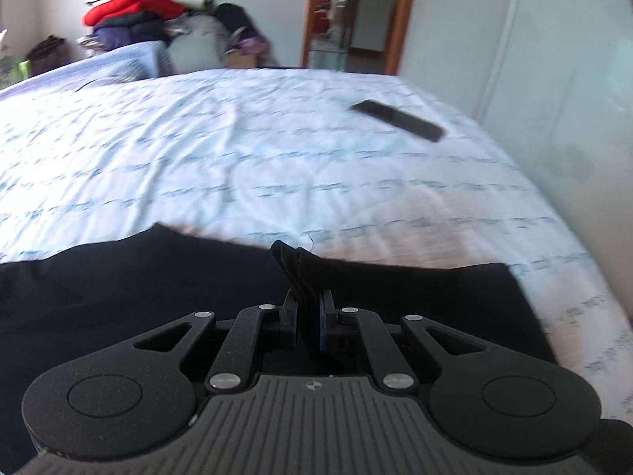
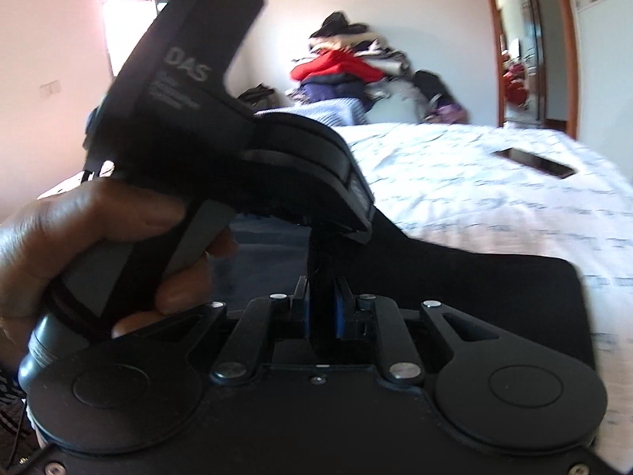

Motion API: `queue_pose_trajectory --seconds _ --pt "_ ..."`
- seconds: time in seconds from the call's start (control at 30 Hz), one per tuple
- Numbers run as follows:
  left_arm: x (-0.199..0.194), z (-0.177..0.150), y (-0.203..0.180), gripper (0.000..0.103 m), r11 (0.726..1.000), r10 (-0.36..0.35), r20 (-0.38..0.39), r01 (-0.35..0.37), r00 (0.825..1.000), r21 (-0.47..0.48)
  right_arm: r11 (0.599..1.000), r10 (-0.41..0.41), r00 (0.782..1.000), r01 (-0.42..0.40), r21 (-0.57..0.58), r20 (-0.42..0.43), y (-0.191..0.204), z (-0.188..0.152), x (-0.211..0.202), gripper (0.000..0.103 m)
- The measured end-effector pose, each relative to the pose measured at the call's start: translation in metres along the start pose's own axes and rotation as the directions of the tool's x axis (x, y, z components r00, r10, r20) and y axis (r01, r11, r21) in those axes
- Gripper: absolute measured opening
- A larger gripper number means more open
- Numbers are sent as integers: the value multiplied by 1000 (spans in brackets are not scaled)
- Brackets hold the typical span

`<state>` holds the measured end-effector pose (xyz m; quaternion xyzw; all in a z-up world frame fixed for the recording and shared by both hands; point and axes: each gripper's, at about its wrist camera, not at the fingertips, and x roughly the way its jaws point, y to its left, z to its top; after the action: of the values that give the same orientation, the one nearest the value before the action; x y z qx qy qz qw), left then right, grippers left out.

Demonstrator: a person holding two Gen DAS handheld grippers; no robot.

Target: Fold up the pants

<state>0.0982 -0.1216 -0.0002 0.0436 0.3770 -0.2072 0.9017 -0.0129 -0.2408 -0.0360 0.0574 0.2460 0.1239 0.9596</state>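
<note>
Black pants (image 1: 118,285) lie spread on the white bed (image 1: 277,166) close in front of me. My left gripper (image 1: 307,308) is shut on a raised fold of the pants fabric between its blue pads. My right gripper (image 2: 322,304) is shut on a black strip of the pants (image 2: 474,289) that rises up between its pads. In the right wrist view the left gripper's body (image 2: 205,126) and the hand holding it fill the left side, just above and beside the right gripper.
A black phone (image 1: 397,119) lies on the bed at the far right, also in the right wrist view (image 2: 538,163). A pile of clothes (image 1: 146,16) stands beyond the bed's far edge. A doorway (image 1: 352,16) and a white wardrobe (image 1: 534,59) are at the right.
</note>
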Motion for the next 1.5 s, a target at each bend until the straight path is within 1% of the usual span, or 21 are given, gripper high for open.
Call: queue_pose_trajectory --seconds 0.2,0.27,0.33,0.43,0.53,0.6,0.63,0.7,0.8,0.87,0.9,0.97,1.03,1.1,1.17,1.2,1.27,1.37,1.4,1.43,1.5 --pt "8 -2 18 15 998 67 11 -67 998 13 999 30 999 -30 14 -35 6 4 15 13" --pt "15 -3 21 28 996 92 -10 -92 996 13 999 38 996 -36 34 -79 3 5 16 16" --pt "13 -4 28 43 991 130 -28 -131 991 -14 998 50 995 -46 45 -85 -2 8 10 27" --pt "-10 -4 46 64 988 138 14 -137 990 -71 997 70 995 -66 50 -74 -4 6 -16 27" --pt "-41 -6 65 77 985 128 34 -124 991 -120 996 68 994 -63 64 -84 -9 -4 -48 32" --pt "-61 -11 76 82 984 134 43 -128 990 -126 994 69 992 -59 96 -101 -10 -15 -70 51" --pt "-70 -14 79 87 984 142 39 -137 989 -114 991 78 989 -64 115 -122 -13 -21 -79 52" --pt "-85 -23 84 88 986 157 24 -155 987 -65 983 112 979 -84 166 -172 -13 -33 -87 52" --pt "-103 -37 92 88 983 181 -42 -180 983 30 943 237 950 -174 282 -205 -12 -47 -109 52" --pt "-118 -46 98 88 980 189 -89 -182 978 80 914 305 935 -234 333 -180 -16 -47 -121 55" --pt "-128 -48 100 88 978 190 -94 -181 977 102 913 303 940 -239 331 -156 -17 -43 -129 61" --pt "-148 -47 102 88 979 179 -74 -169 981 114 955 192 976 -162 249 -100 -19 -30 -140 67" --pt "-161 -41 95 97 989 108 -26 -105 994 106 995 -35 998 38 88 -43 -19 -17 -136 68" --pt "-155 -33 82 102 995 16 23 -19 1000 101 974 -224 974 224 -42 -12 -23 -11 -114 67" --pt "-134 -27 66 103 997 -15 44 12 999 81 944 -316 949 313 -108 -12 -30 -9 -86 63" --pt "-119 -24 58 103 996 -28 52 24 998 82 934 -341 940 337 -121 -20 -34 -8 -75 53" --pt "-86 -22 40 99 996 -9 43 5 999 87 930 -356 933 350 -114 -41 -41 -10 -61 44" --pt "-41 -29 22 91 992 40 5 -40 999 122 940 -336 935 326 -100 -112 -51 -19 -61 37" --pt "-28 -33 19 85 989 54 -23 -50 998 140 940 -334 933 320 -122 -131 -49 -26 -59 36" --pt "-17 -40 18 75 986 64 -60 -54 996 155 937 -338 931 318 -149 -139 -47 -30 -60 36" --pt "-4 -53 20 72 984 55 -118 -33 991 174 937 -334 932 312 -159 -141 -49 -30 -65 35"
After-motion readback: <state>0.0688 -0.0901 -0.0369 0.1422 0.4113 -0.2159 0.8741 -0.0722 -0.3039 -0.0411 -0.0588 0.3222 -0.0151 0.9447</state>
